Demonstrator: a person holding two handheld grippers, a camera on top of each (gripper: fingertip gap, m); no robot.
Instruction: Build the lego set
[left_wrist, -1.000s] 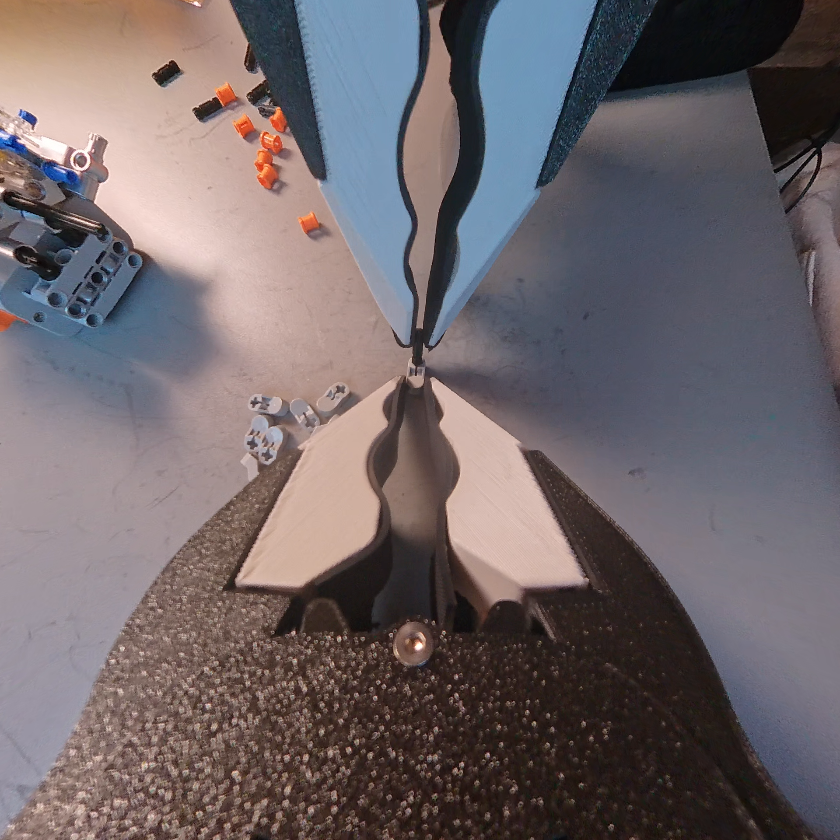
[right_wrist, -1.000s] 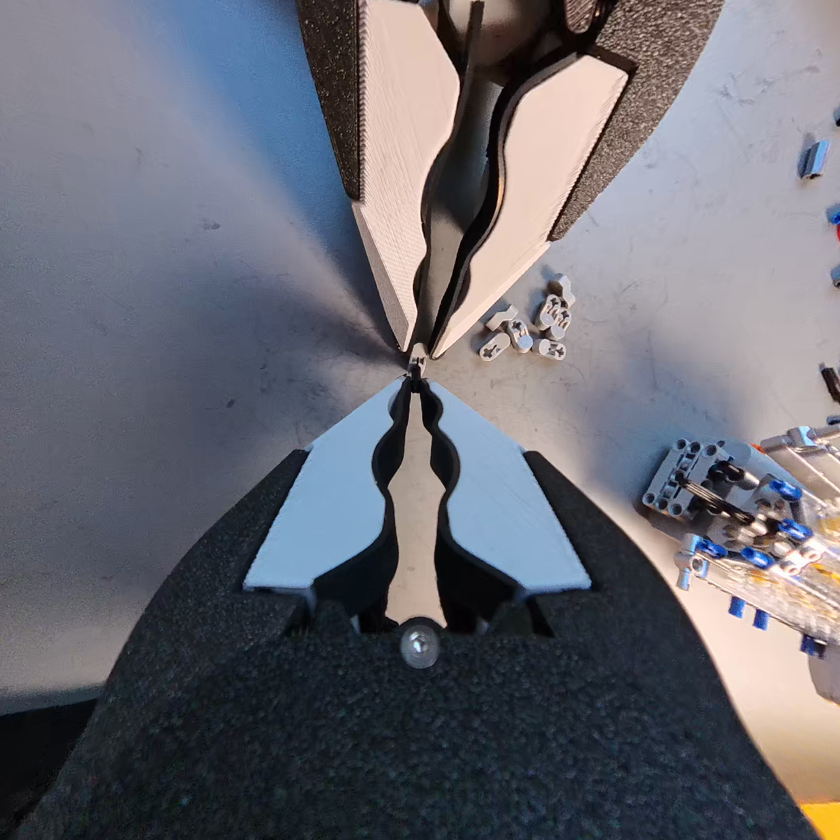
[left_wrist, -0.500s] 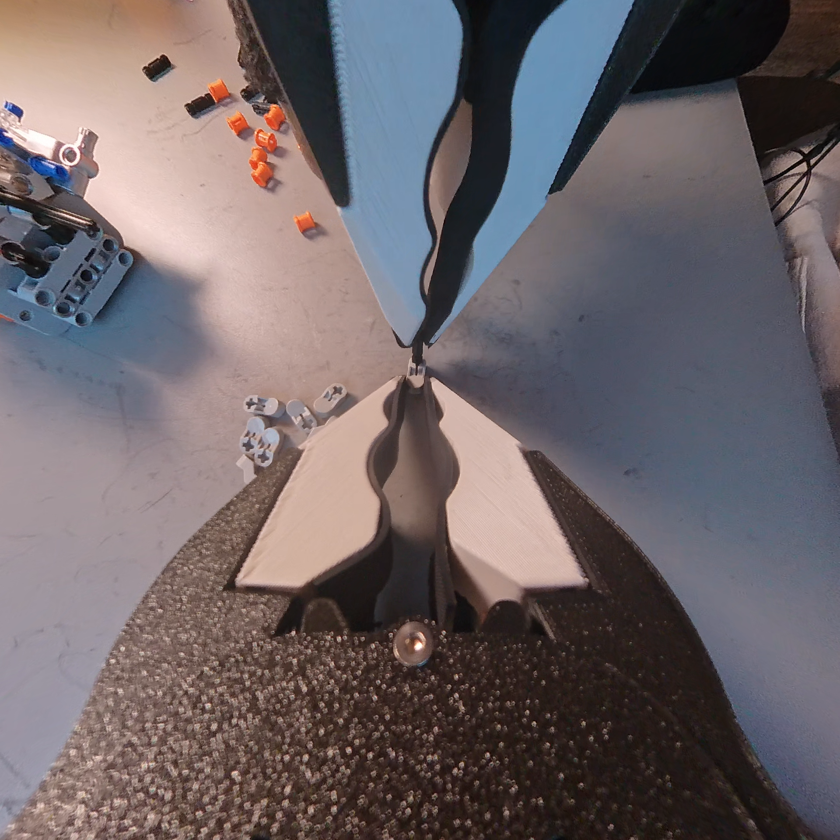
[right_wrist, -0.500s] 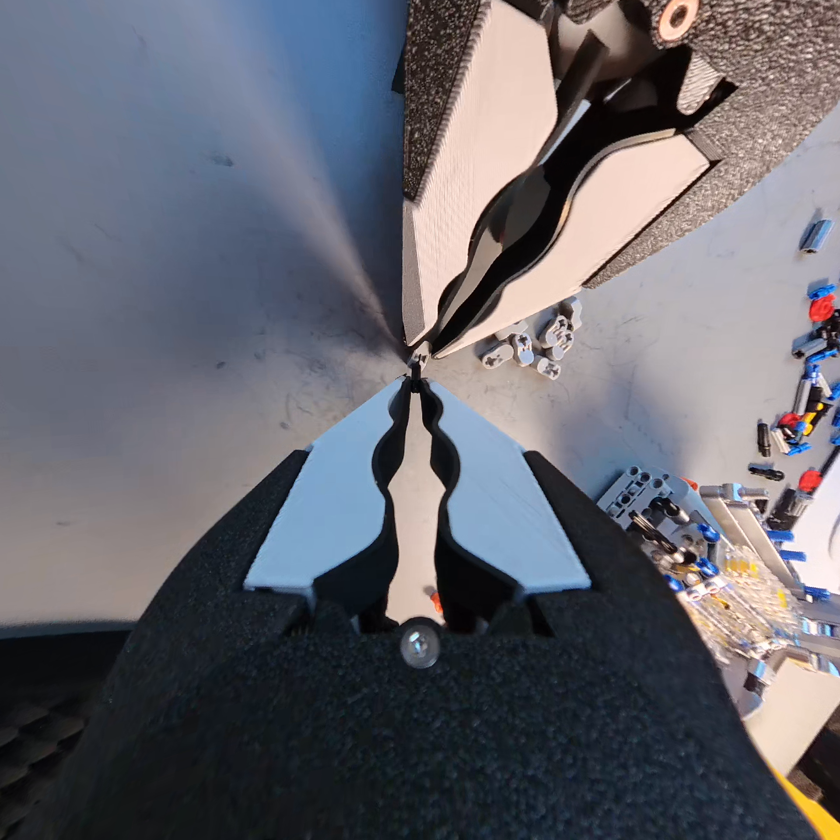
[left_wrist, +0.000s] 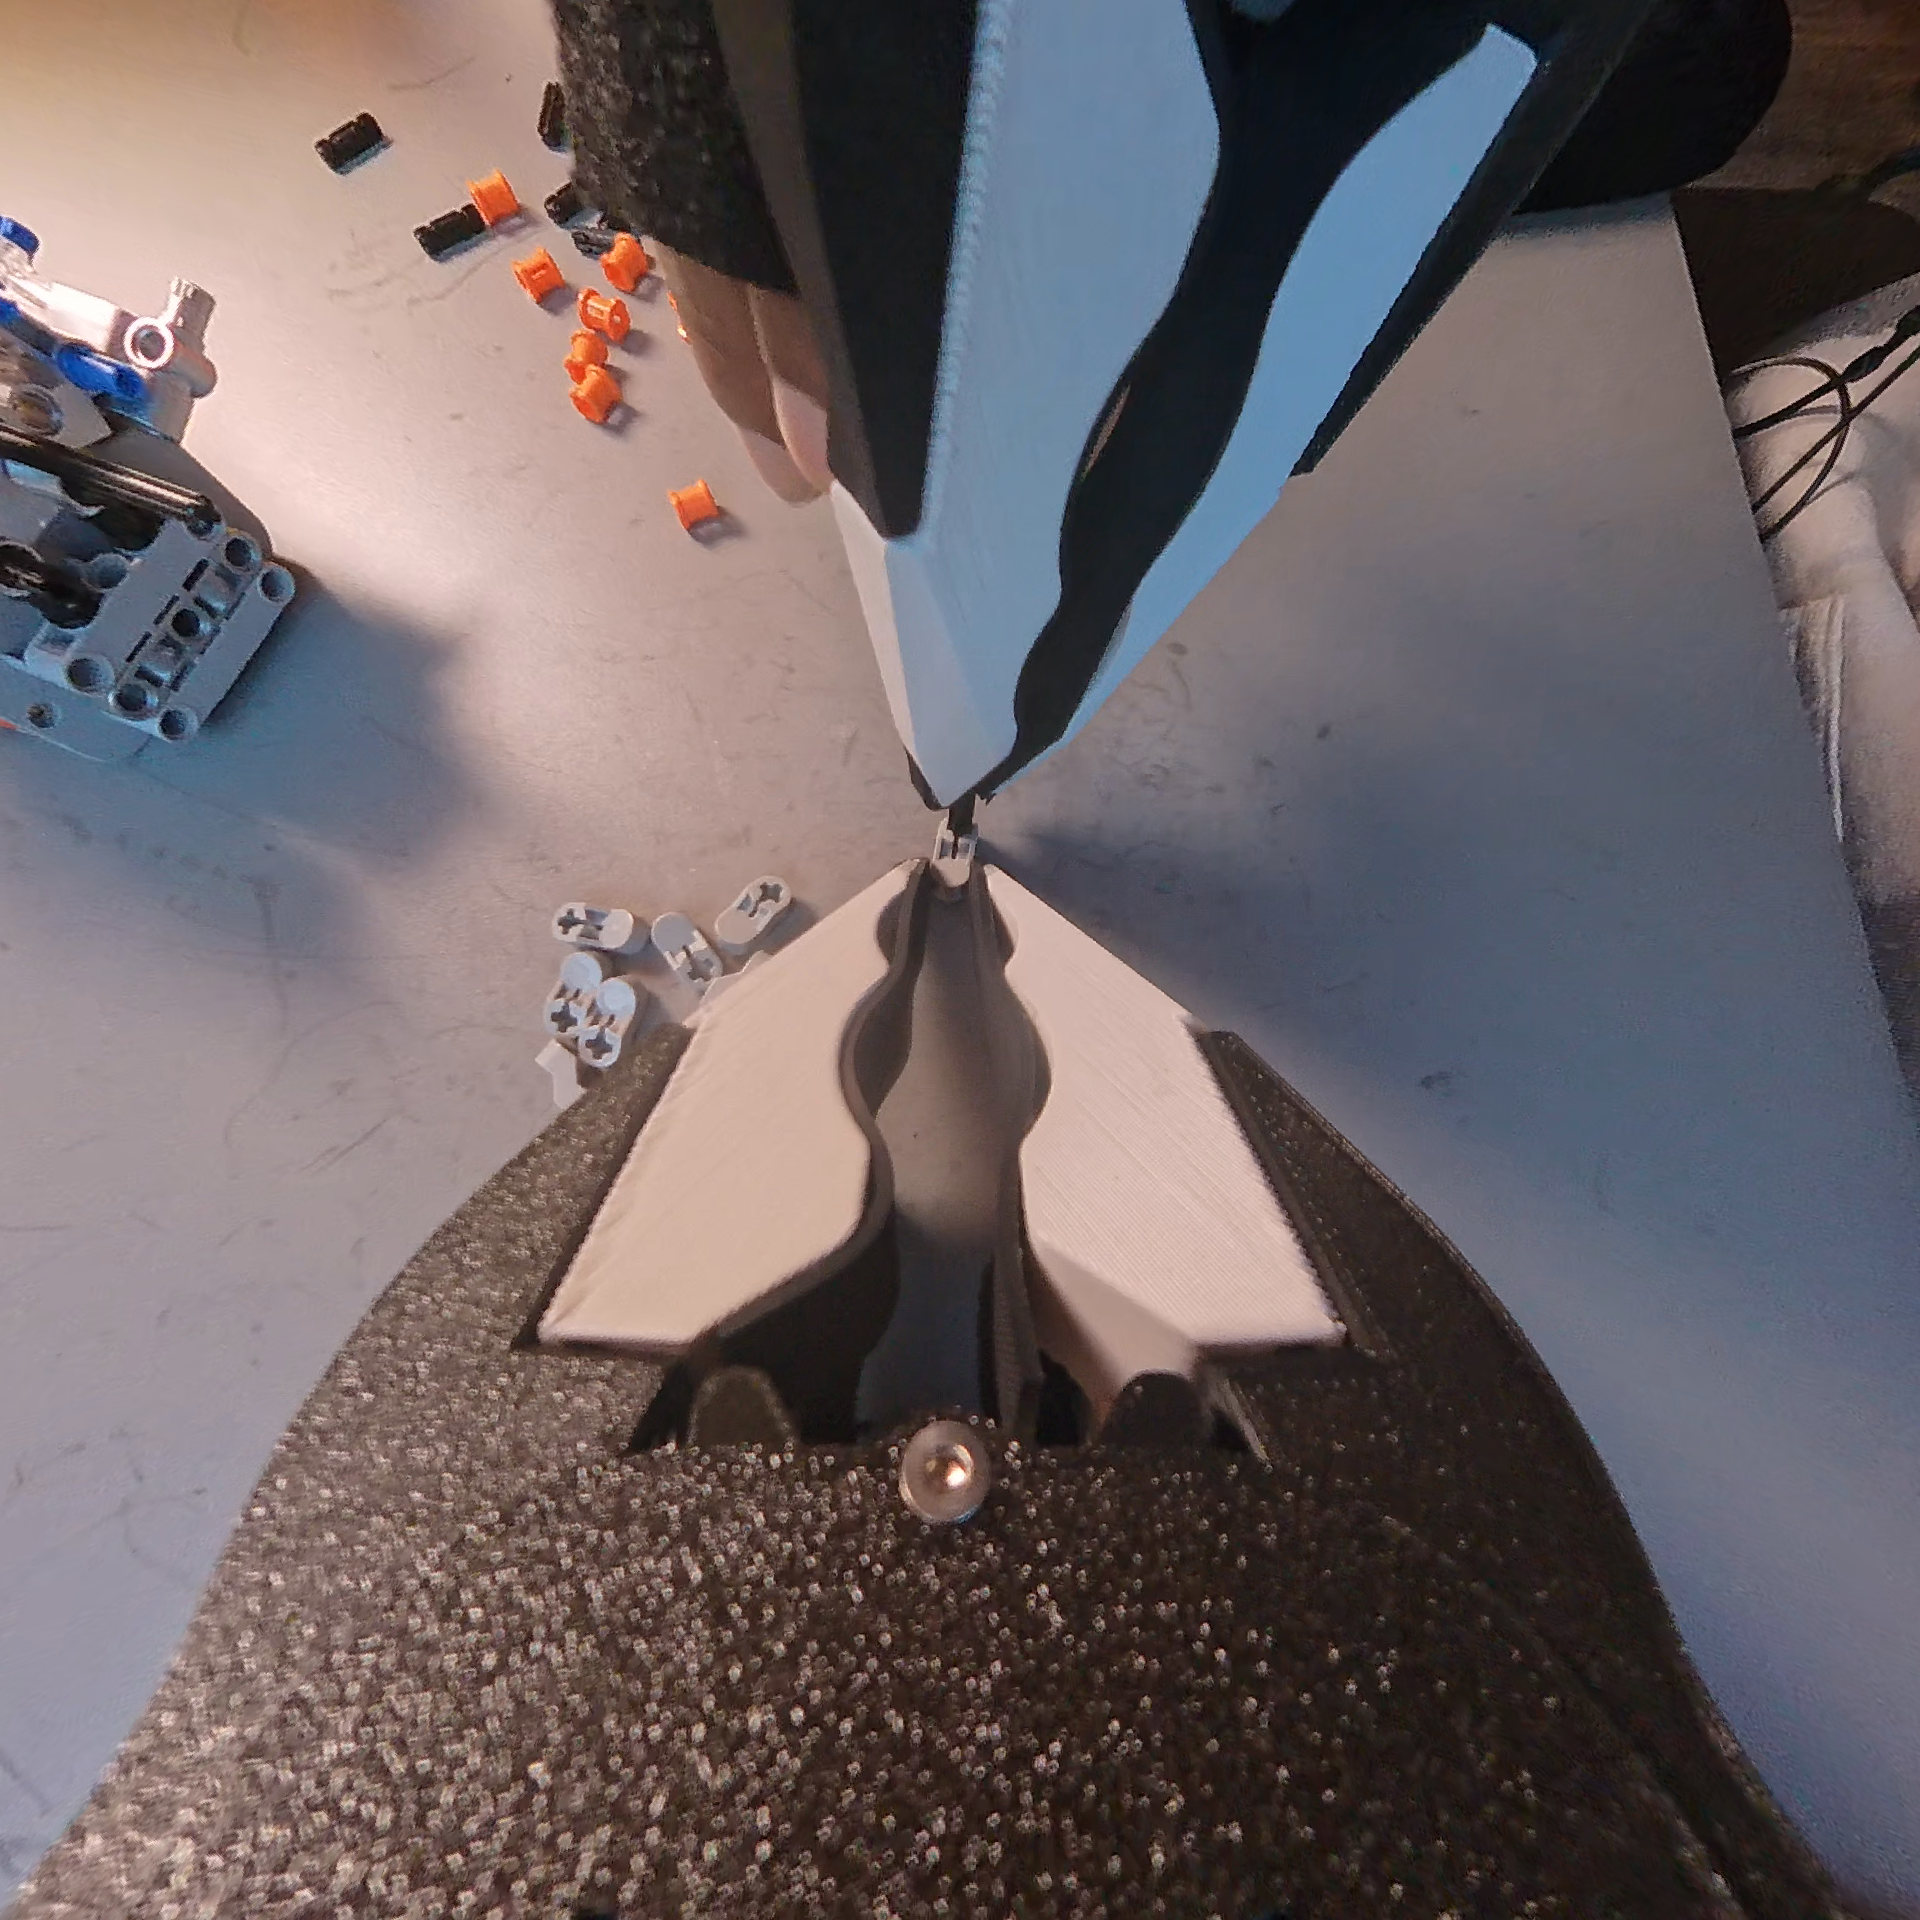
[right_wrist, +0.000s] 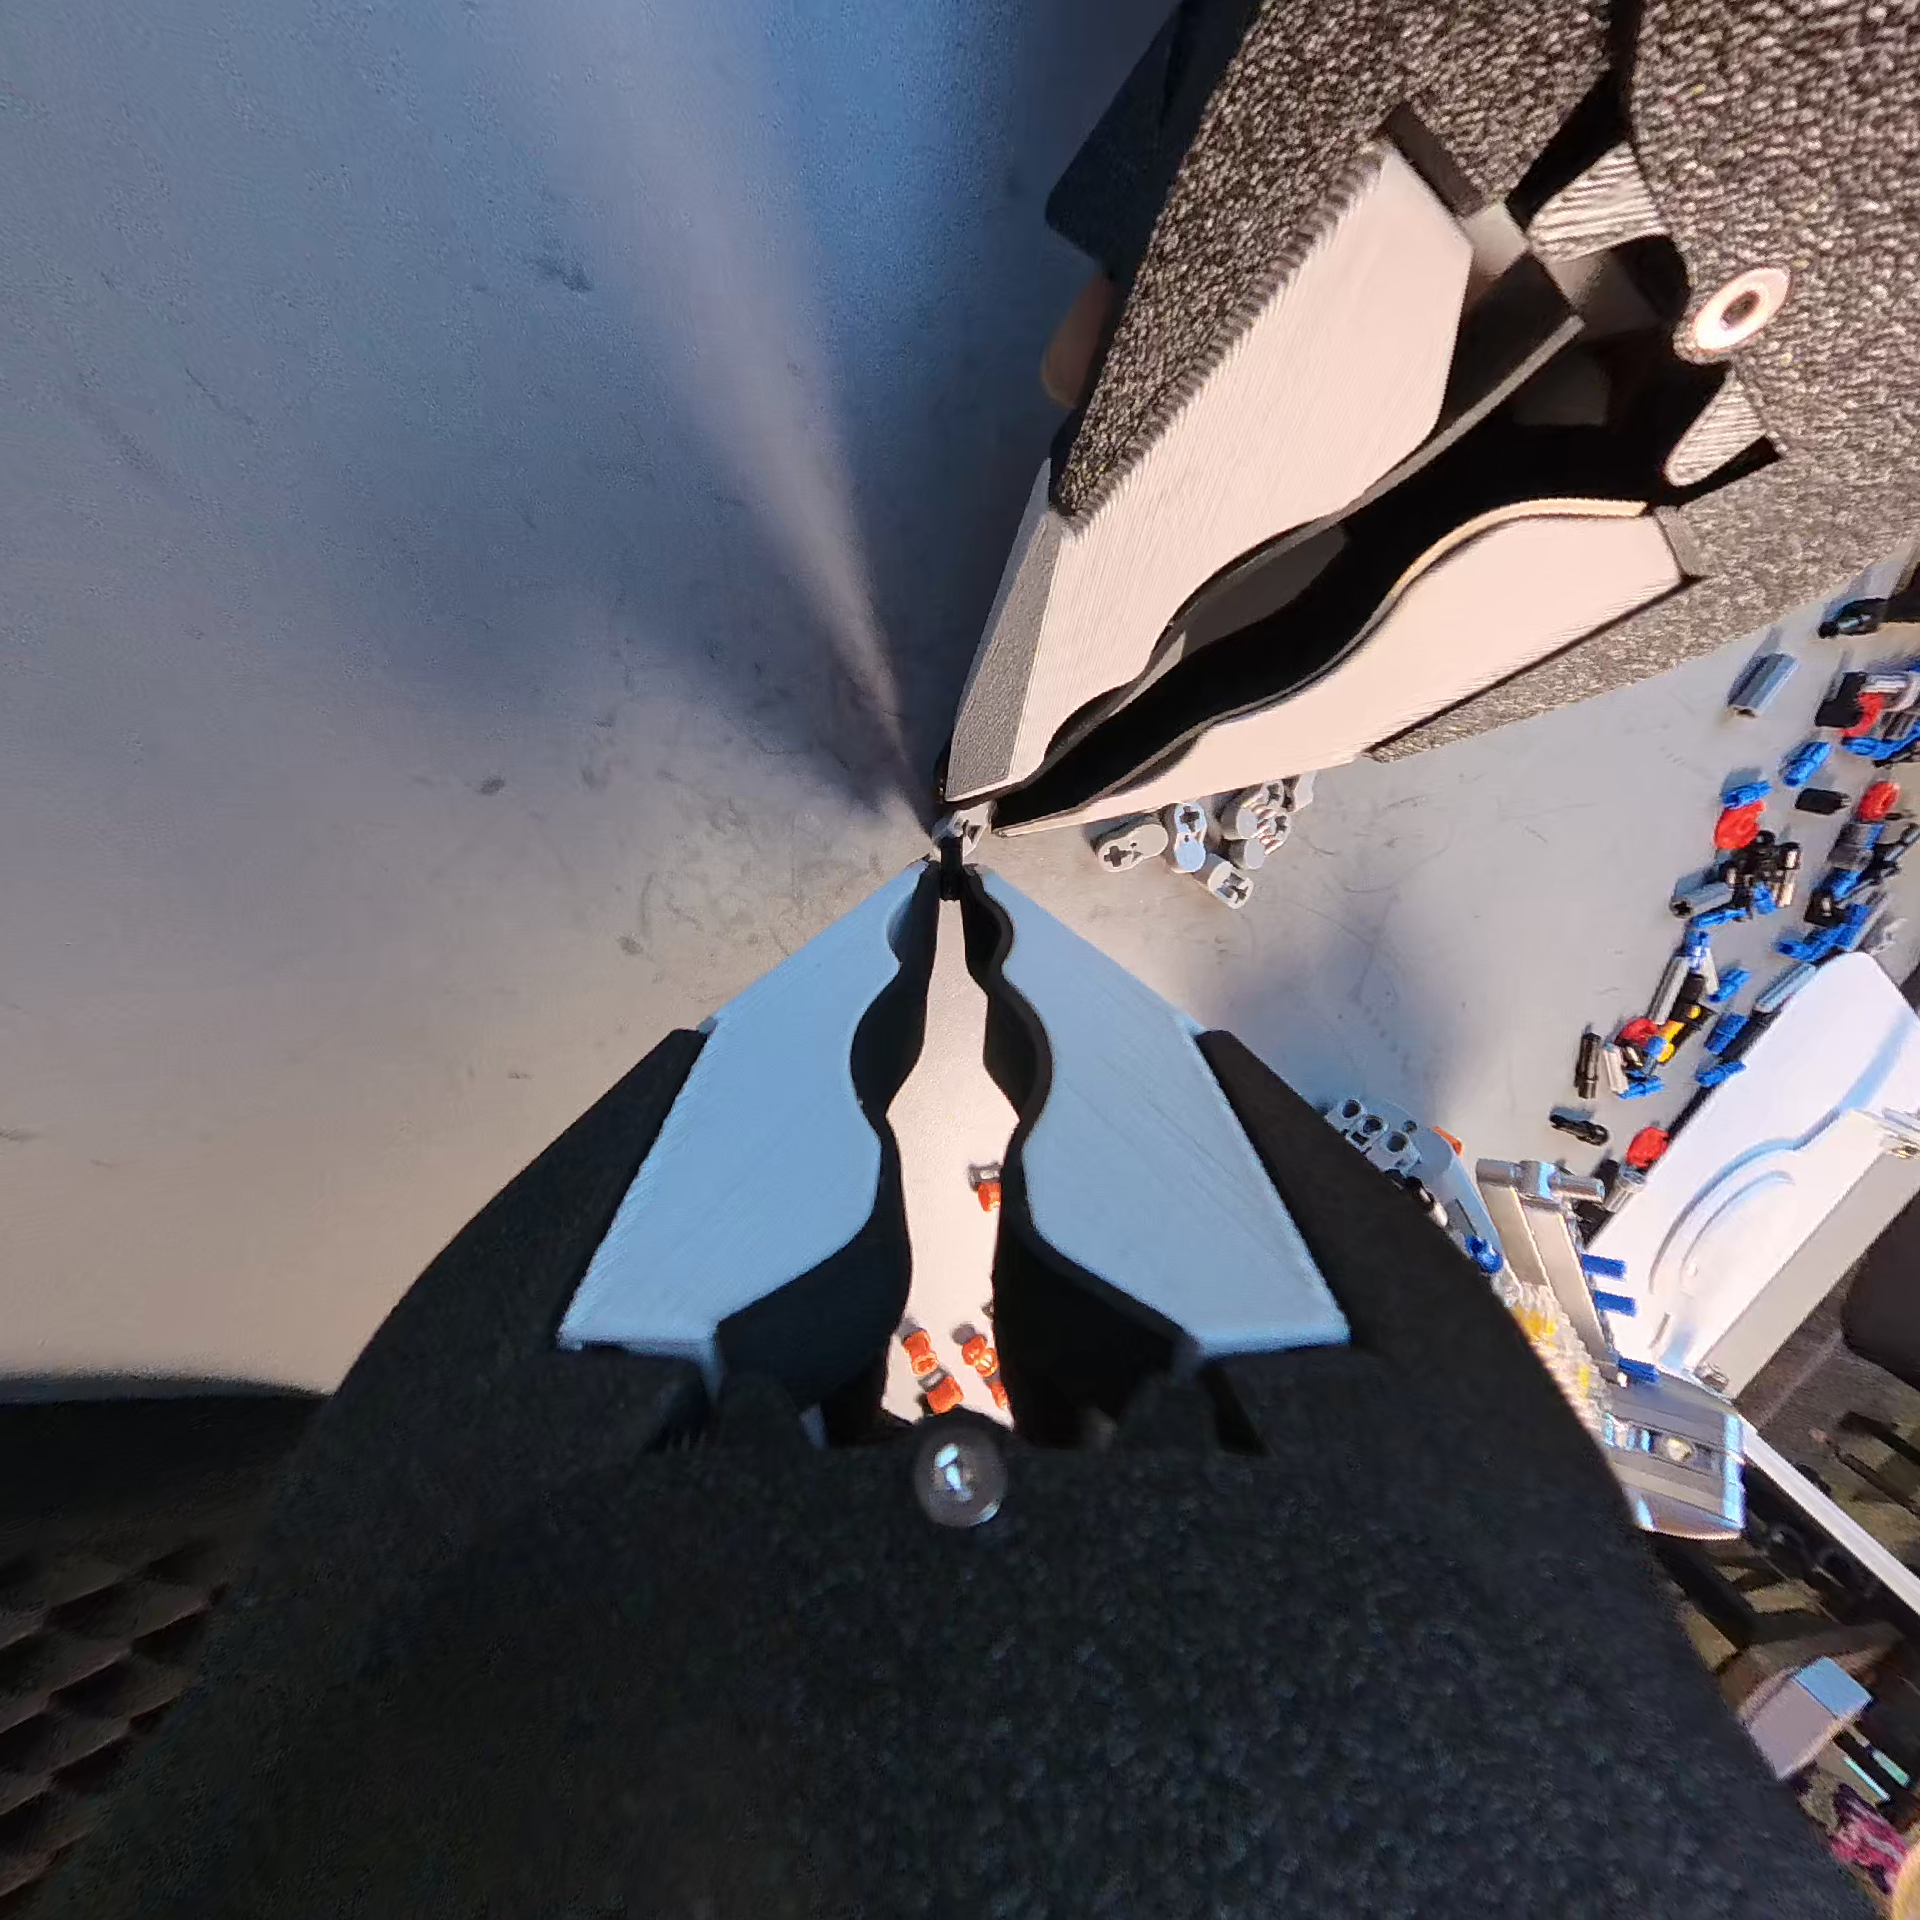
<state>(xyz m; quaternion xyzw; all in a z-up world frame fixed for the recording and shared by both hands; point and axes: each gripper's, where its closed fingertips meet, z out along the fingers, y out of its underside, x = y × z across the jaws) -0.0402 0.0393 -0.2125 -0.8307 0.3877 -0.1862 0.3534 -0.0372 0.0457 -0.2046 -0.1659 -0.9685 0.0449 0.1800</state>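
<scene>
My left gripper (left_wrist: 954, 868) is shut on a small grey connector (left_wrist: 956, 844) at its very tips. My right gripper (right_wrist: 948, 878) is shut on a thin black pin (right_wrist: 948, 871). The two grippers meet tip to tip above the grey table (left_wrist: 1455, 831), and the pin's end touches the connector. In the left wrist view the right gripper (left_wrist: 961, 795) comes down from the top, with a person's finger (left_wrist: 779, 405) beside it. In the right wrist view the left gripper (right_wrist: 971, 821) comes in from the upper right, with the grey connector (right_wrist: 961, 831) in it.
A heap of grey connectors (left_wrist: 623, 977) lies by the left gripper, also seen in the right wrist view (right_wrist: 1205, 842). Orange bushes (left_wrist: 592, 312) and black pins (left_wrist: 348, 140) lie farther off. A grey beam assembly (left_wrist: 125, 644) stands left. Small blue and red parts (right_wrist: 1766, 883) and a white tray (right_wrist: 1787, 1143) lie right. The grippers are tip to tip, or close to it.
The right gripper has tilted and swung about the meeting point, so each gripper now stands at a slant in the other's view. The tips have stayed together. Both stay shut.
</scene>
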